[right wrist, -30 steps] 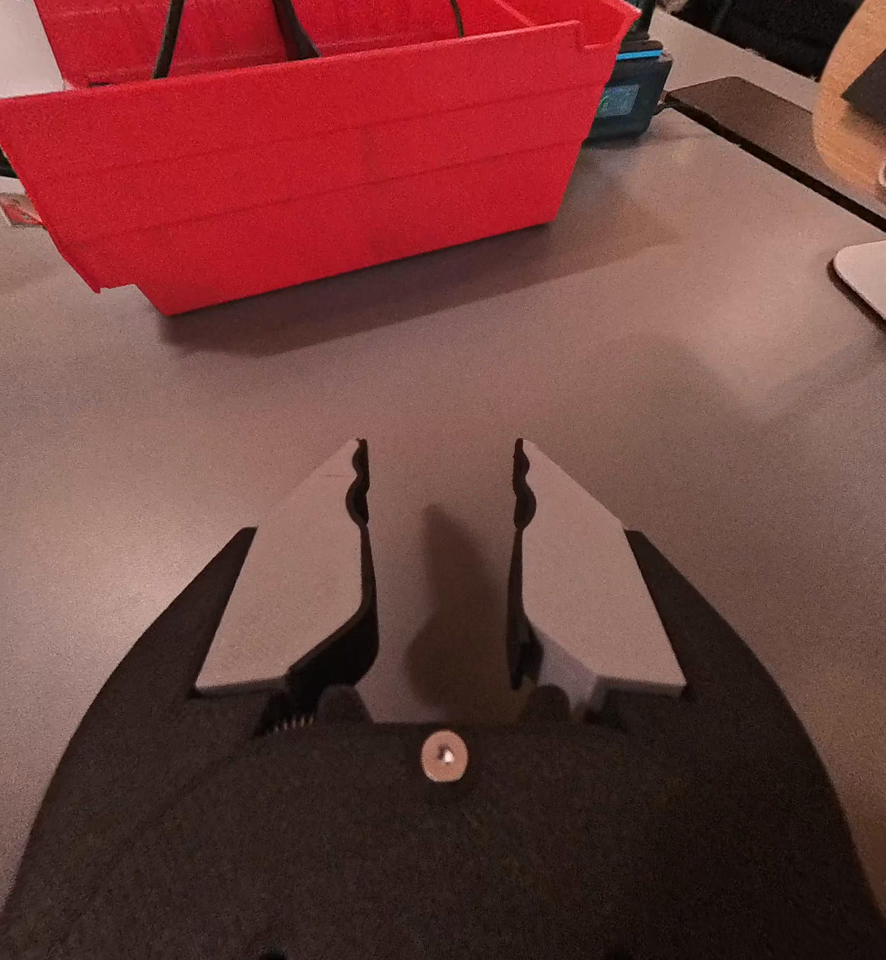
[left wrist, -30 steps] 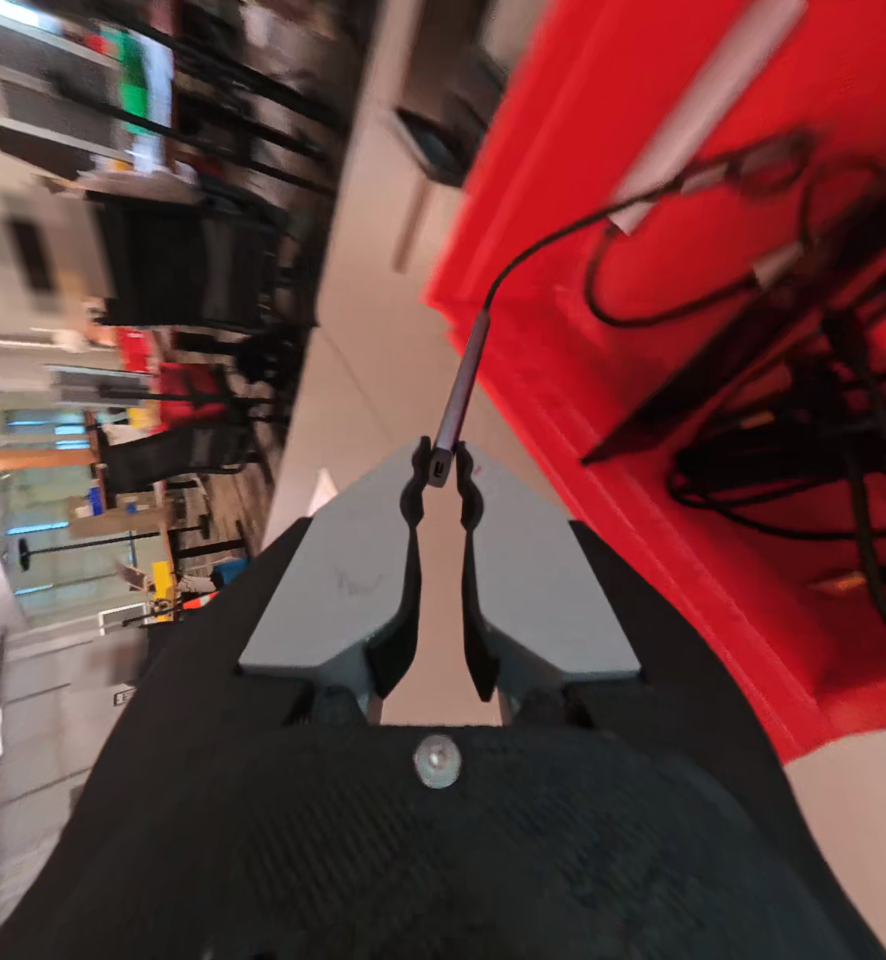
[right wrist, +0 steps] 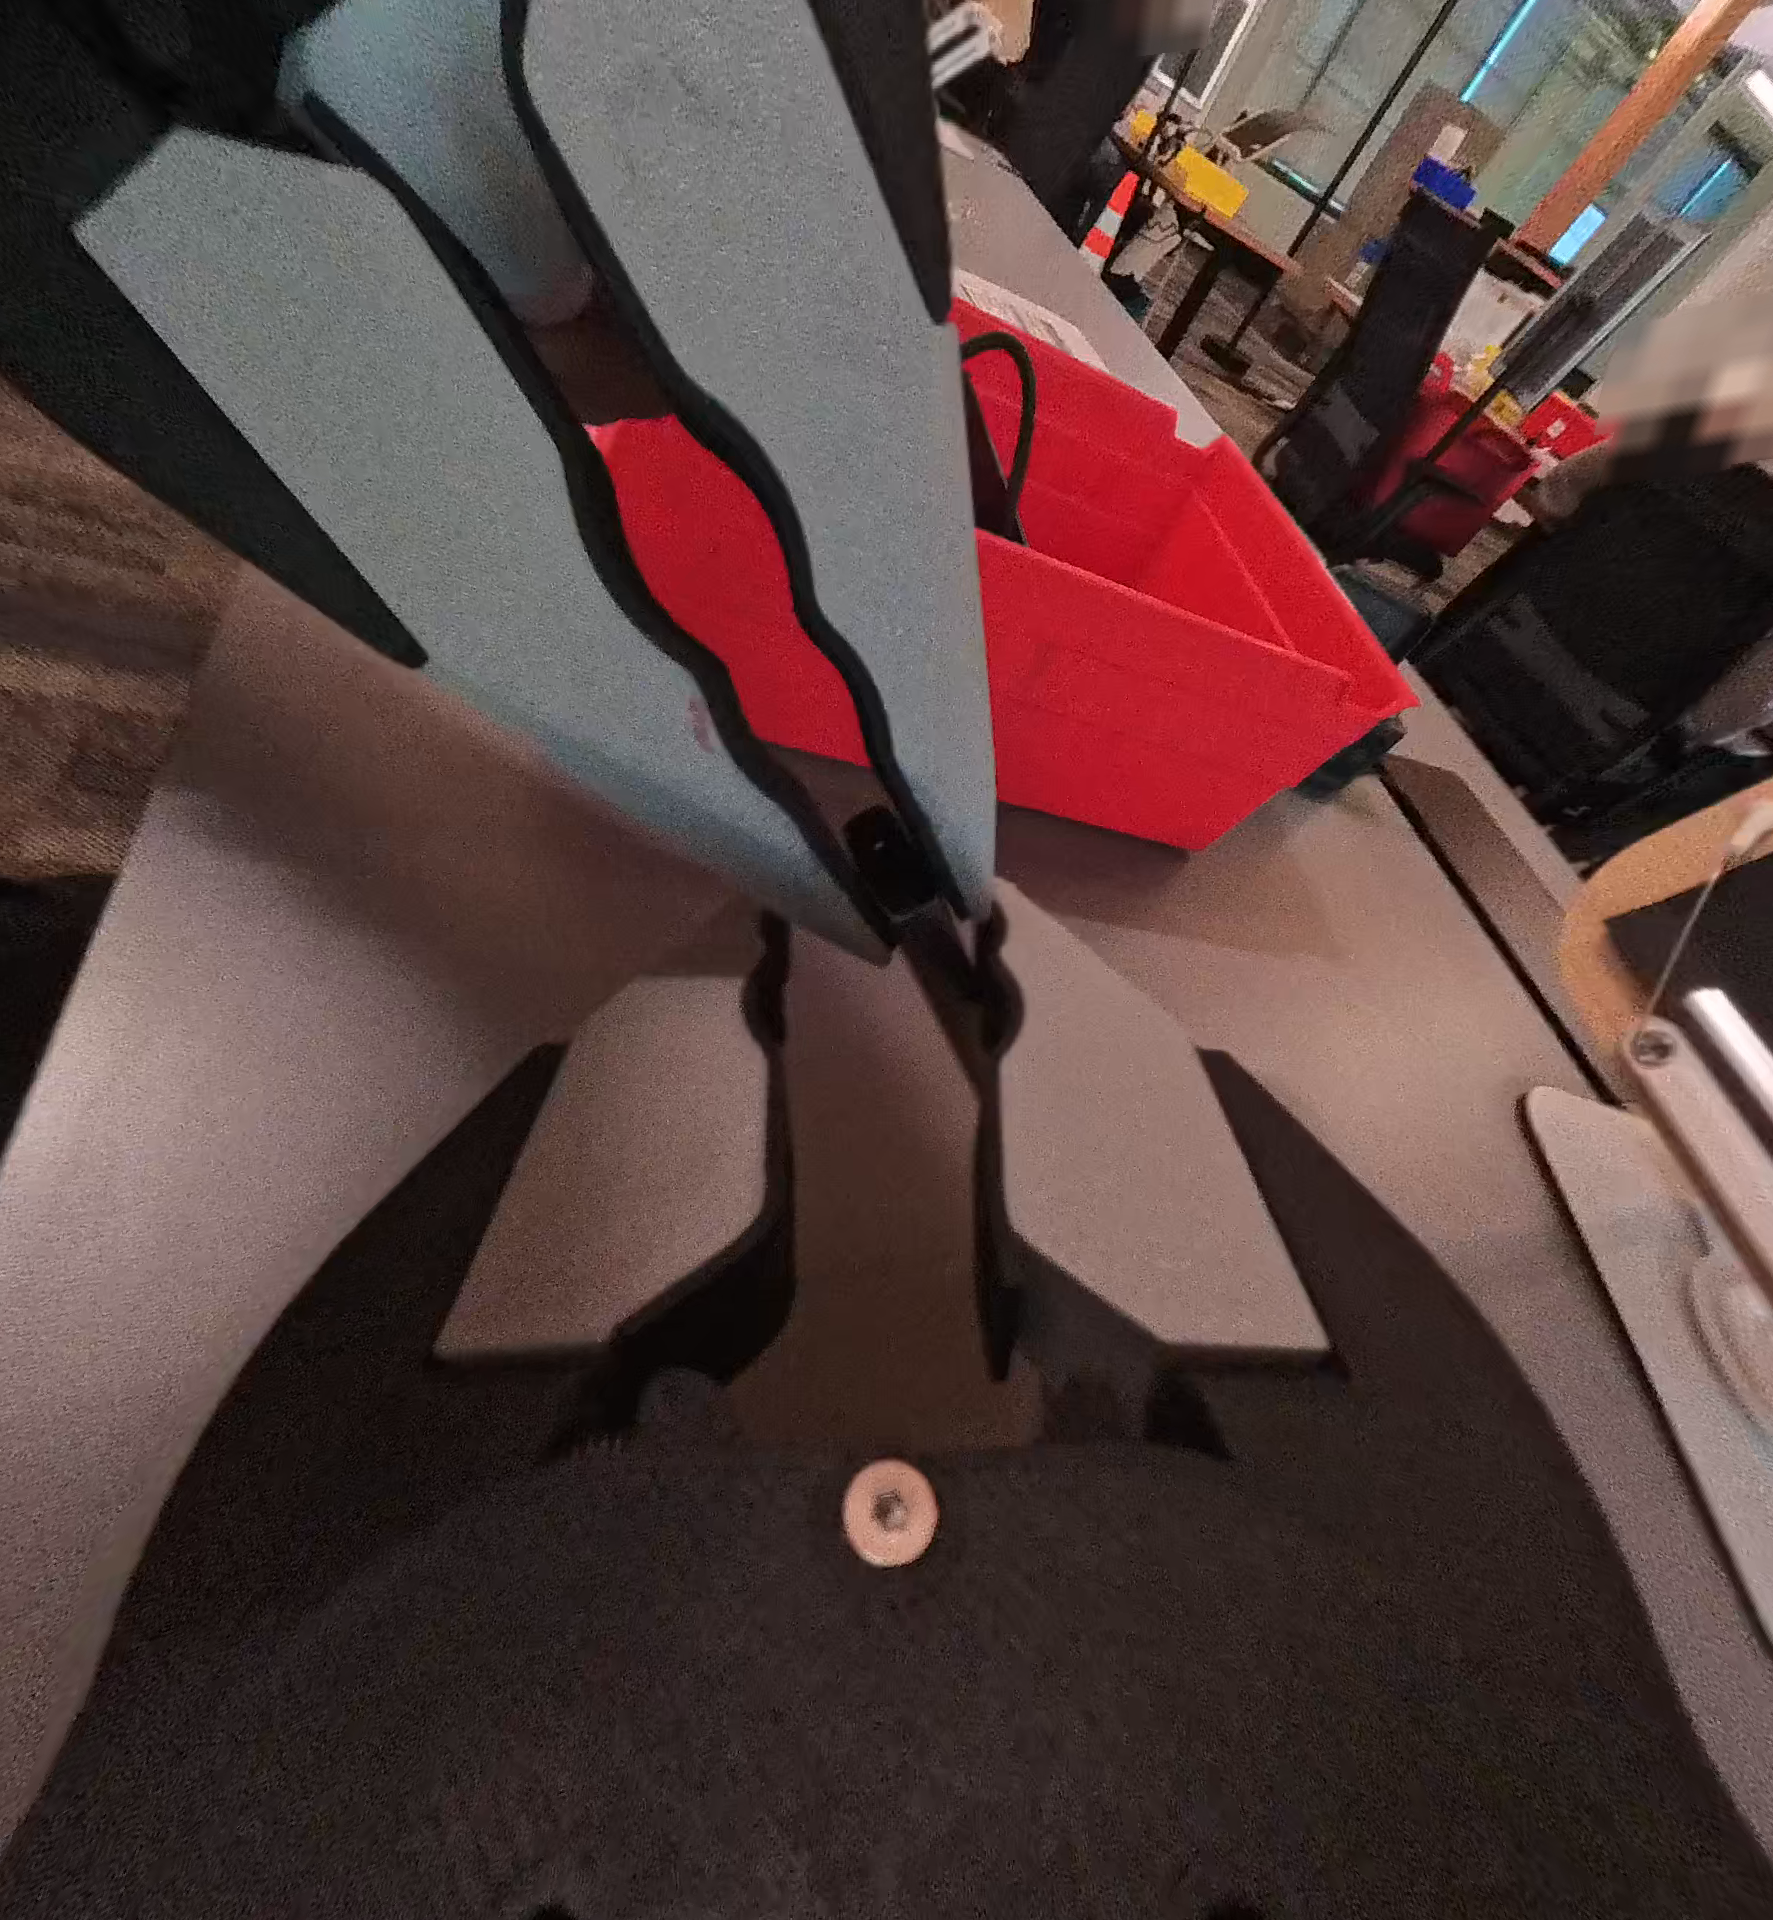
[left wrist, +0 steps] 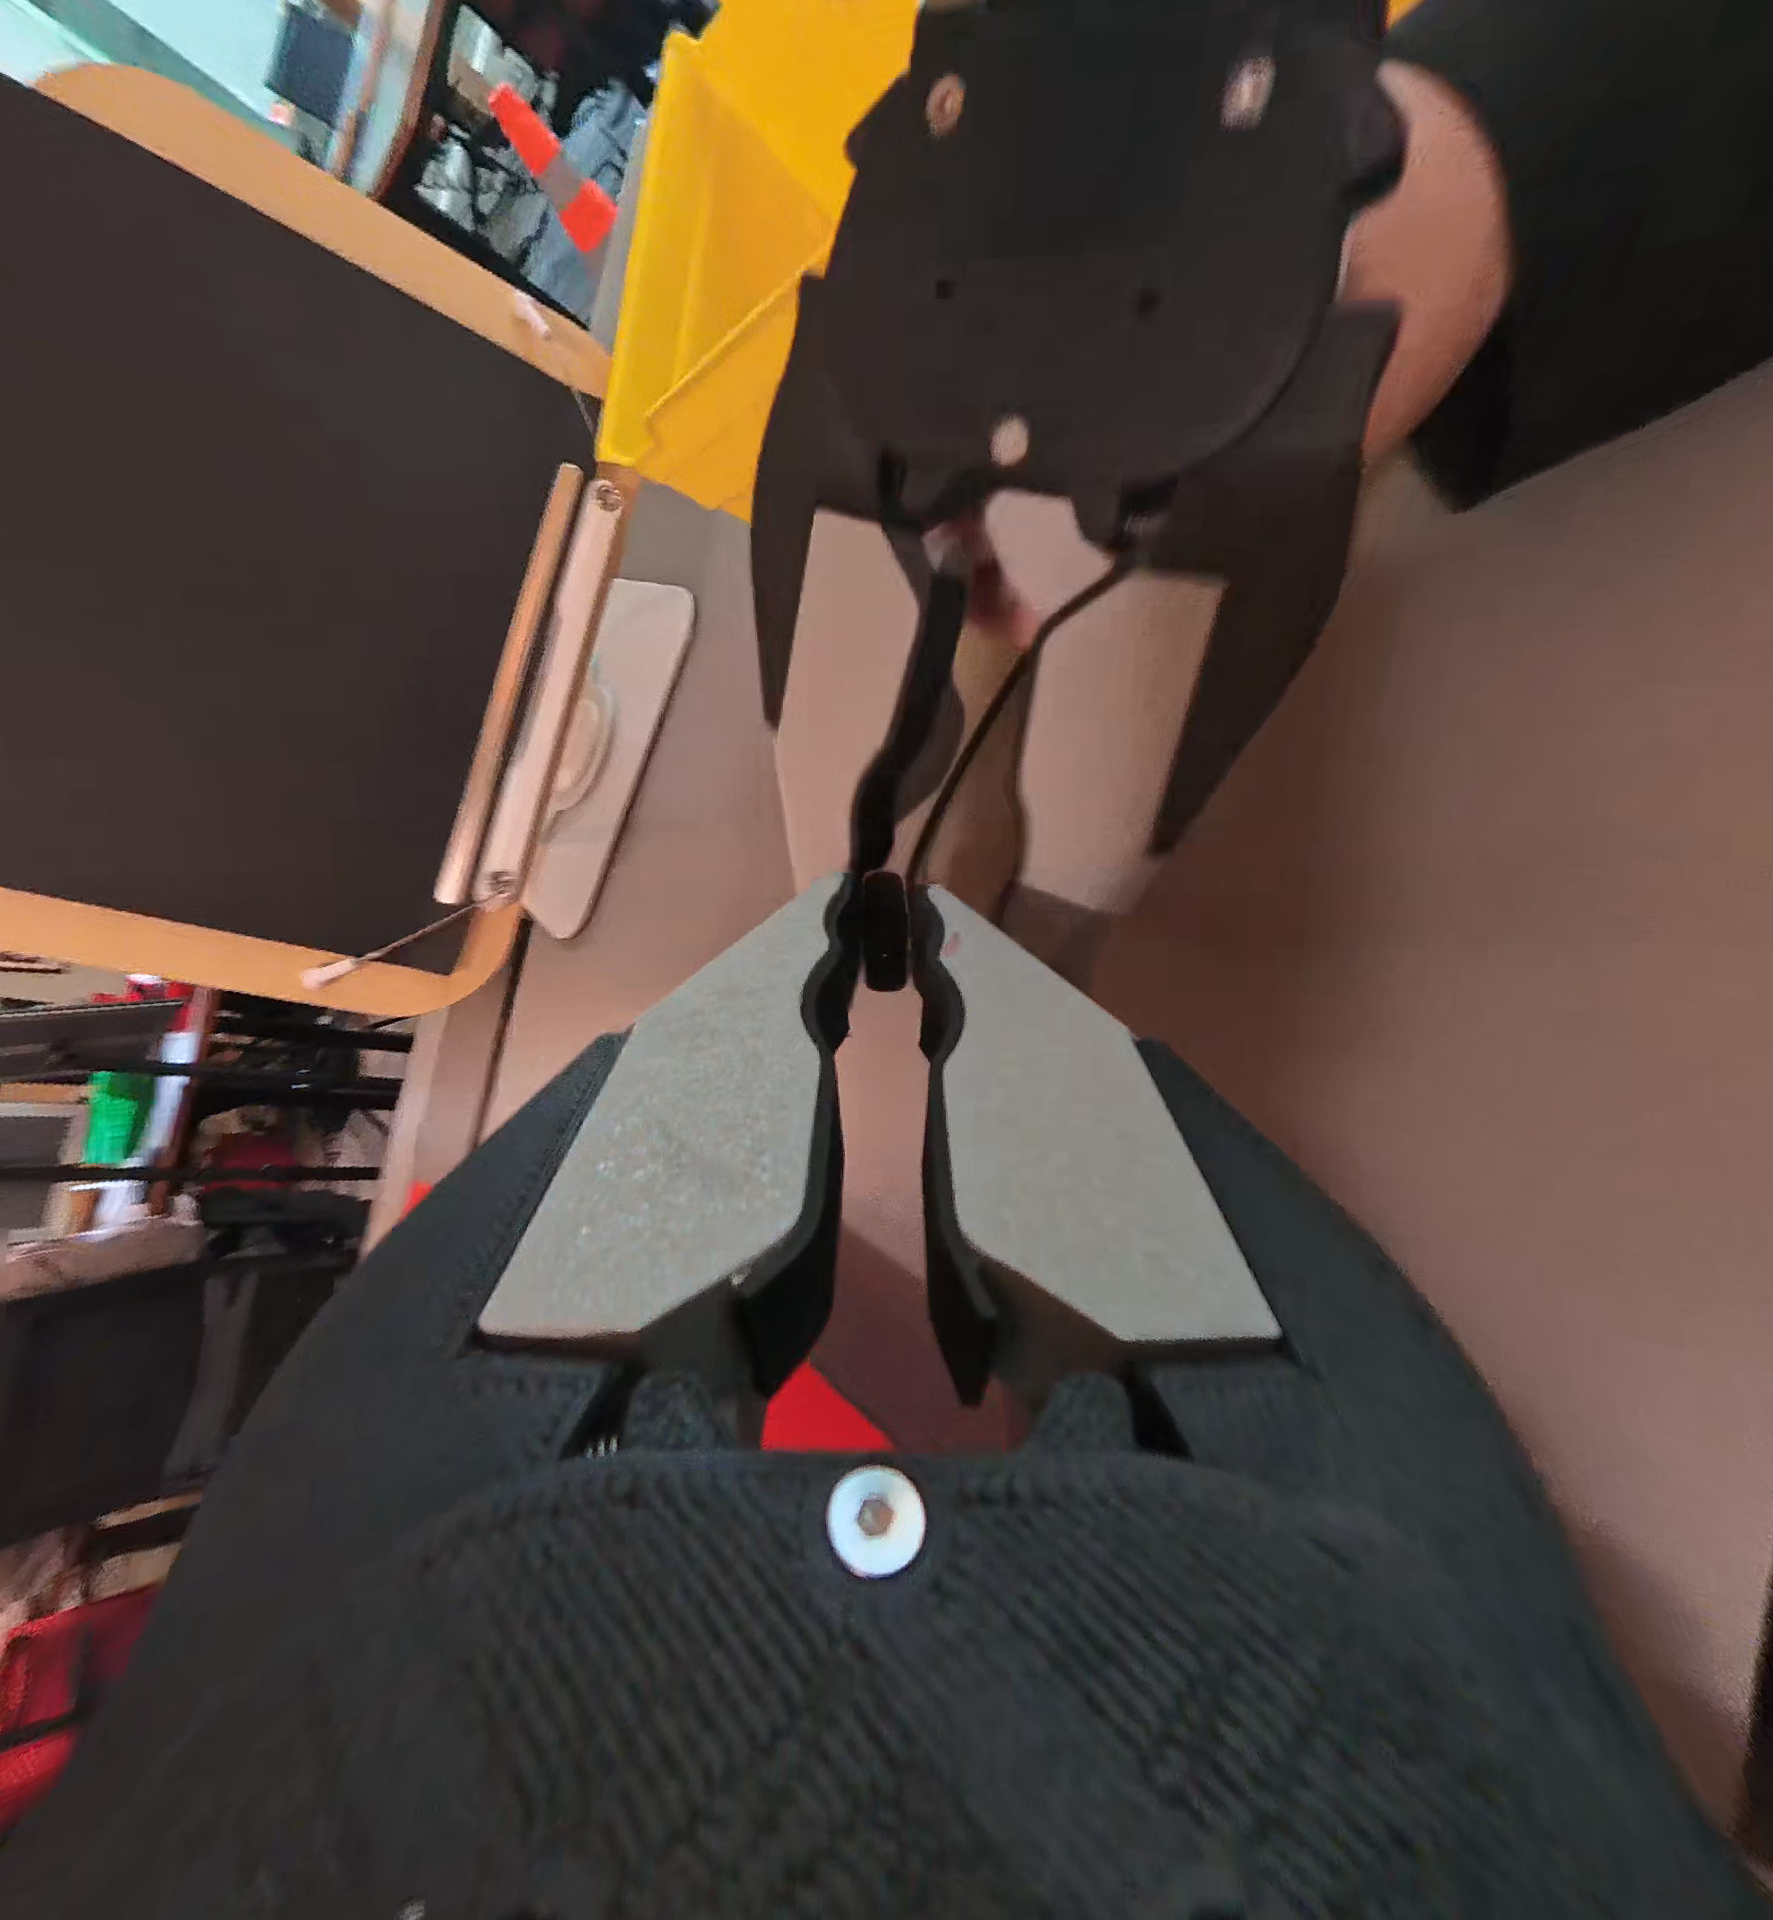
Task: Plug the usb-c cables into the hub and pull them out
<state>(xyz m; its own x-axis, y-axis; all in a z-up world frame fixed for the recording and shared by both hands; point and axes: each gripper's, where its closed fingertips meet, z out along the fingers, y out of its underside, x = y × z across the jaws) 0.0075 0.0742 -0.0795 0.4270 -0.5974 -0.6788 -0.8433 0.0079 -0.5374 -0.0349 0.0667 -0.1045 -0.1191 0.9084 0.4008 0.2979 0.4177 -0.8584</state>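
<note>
My left gripper [left wrist: 882,935] is shut on one end of a slim dark hub [left wrist: 923,675]. The hub sticks out forward into the gap of my right gripper [left wrist: 955,831], which faces it in a person's hand [left wrist: 1433,208]. A thin black cable [left wrist: 1007,686] runs back from the hub's far end. In the right wrist view my right gripper [right wrist: 882,987] is open. The hub [right wrist: 897,868] lies between its fingers, close against the right-hand one. The left gripper [right wrist: 913,894] comes down from the top, shut on the hub.
A red bin [right wrist: 1121,665] with black cables [right wrist: 1017,416] stands on the grey table [right wrist: 1277,935] behind the grippers. A black board with a wooden rim [left wrist: 186,468] on a white base plate [right wrist: 1692,1351] stands to the side. A yellow bin [left wrist: 716,260] is farther back. The tips of one gripper are about 4 cm away from the tips of the other.
My left gripper has swung away from the red bin with the hub and now meets my right gripper. The right gripper has risen off the table and its fingers stand a little closer together.
</note>
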